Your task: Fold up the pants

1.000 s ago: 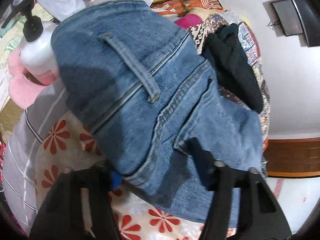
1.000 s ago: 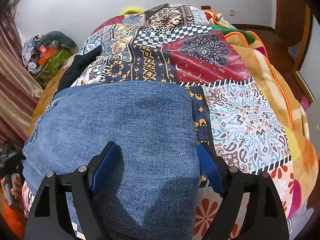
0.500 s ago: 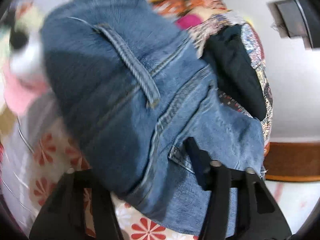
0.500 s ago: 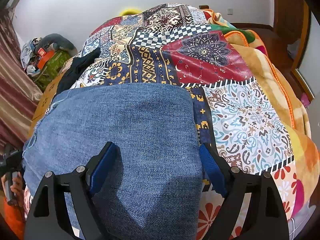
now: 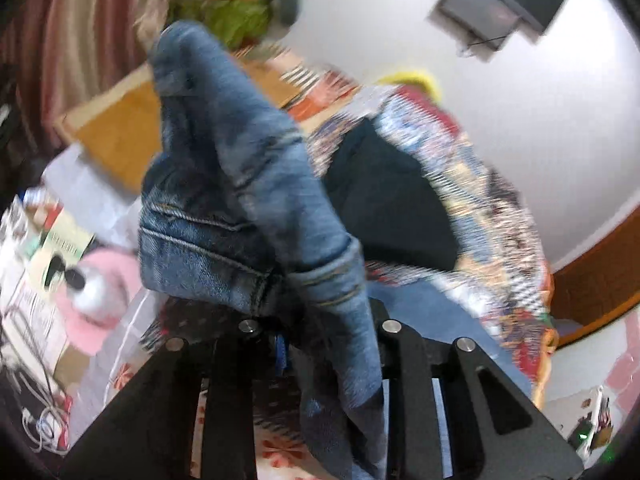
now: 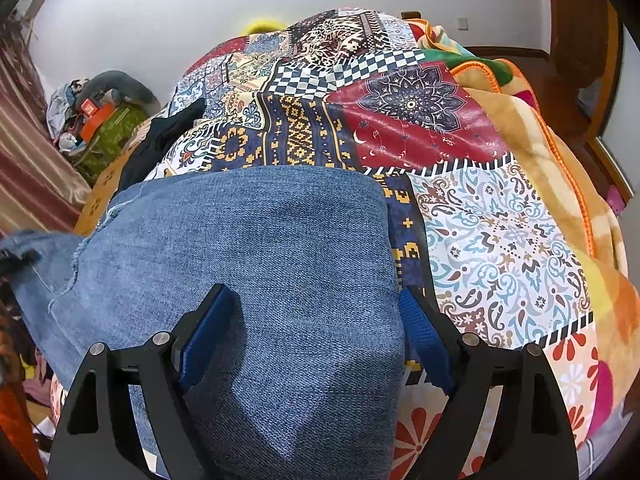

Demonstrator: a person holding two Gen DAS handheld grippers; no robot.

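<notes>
The blue jeans lie folded on the patchwork bedspread. My right gripper is open, its blue-padded fingers resting on the folded denim near its right edge. My left gripper is shut on the waistband end of the jeans and holds it lifted off the bed; the view is blurred by motion. The raised denim hides the left gripper's pads.
A black garment lies on the bedspread beyond the jeans. An orange blanket covers the bed's right side. Clutter and a pink item sit left of the bed. A wall screen hangs above.
My left gripper has closed on the jeans' waistband end and swung it up off the bed. The right gripper has stayed open on the folded part.
</notes>
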